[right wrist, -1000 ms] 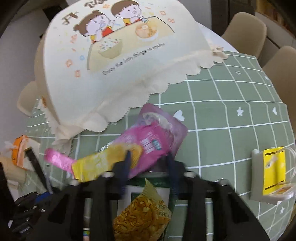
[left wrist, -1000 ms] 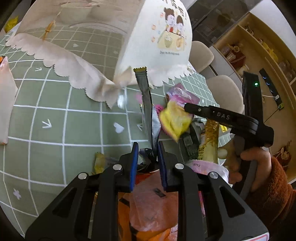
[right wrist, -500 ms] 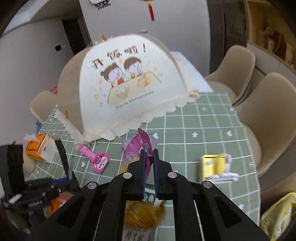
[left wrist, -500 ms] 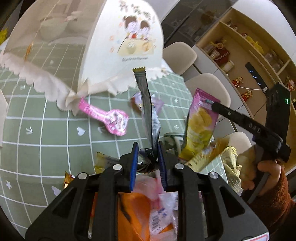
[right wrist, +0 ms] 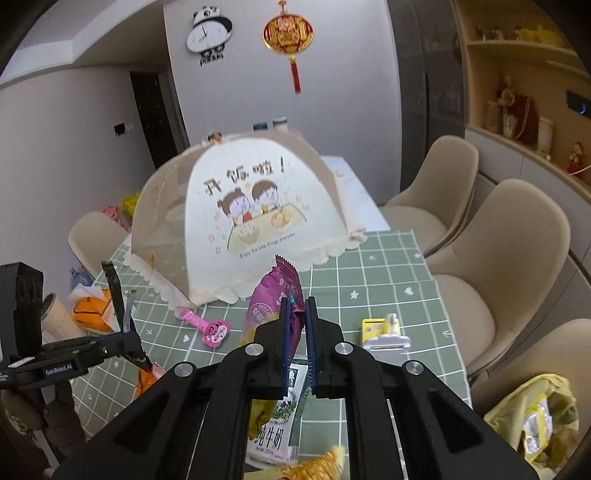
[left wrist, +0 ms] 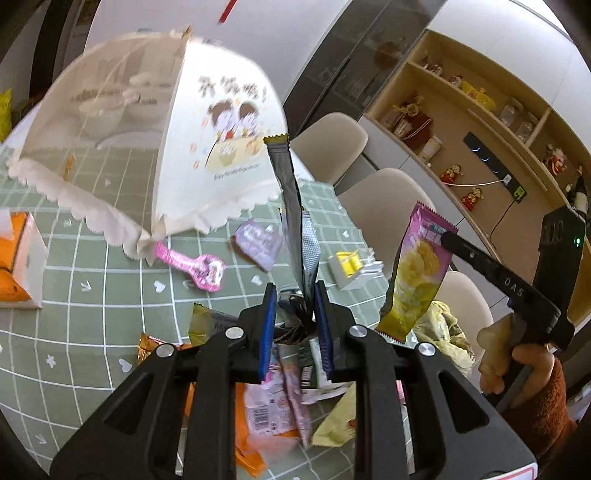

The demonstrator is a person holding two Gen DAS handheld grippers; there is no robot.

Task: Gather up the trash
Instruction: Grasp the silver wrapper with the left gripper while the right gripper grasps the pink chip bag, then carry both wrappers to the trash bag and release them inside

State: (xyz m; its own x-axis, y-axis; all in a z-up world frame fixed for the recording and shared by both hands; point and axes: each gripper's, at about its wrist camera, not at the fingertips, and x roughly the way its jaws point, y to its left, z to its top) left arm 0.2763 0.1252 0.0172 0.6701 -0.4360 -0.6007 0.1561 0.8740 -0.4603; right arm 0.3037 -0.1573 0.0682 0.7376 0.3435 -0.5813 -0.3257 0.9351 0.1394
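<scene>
Green checked tablecloth (left wrist: 92,321) littered with wrappers; left gripper (left wrist: 293,314) is clamped on a crumpled grey wrapper (left wrist: 291,206), right gripper (right wrist: 296,332) pinching a pink chip packet (right wrist: 271,306), both lifted above the table, yellow trash bag (right wrist: 535,417) sits lower right

This is the dining area of a home. A bench under a green grid-patterned tablecloth (right wrist: 388,291) carries a cream mesh food cover printed with cartoon children (right wrist: 255,218), and beige moulded dining chairs (right wrist: 509,251) stand around it. A panda-shaped wall clock (right wrist: 209,33) and a red tasselled hanging ornament (right wrist: 289,40) decorate the white wall, beside wooden shelves holding small figurines (left wrist: 476,110).
</scene>
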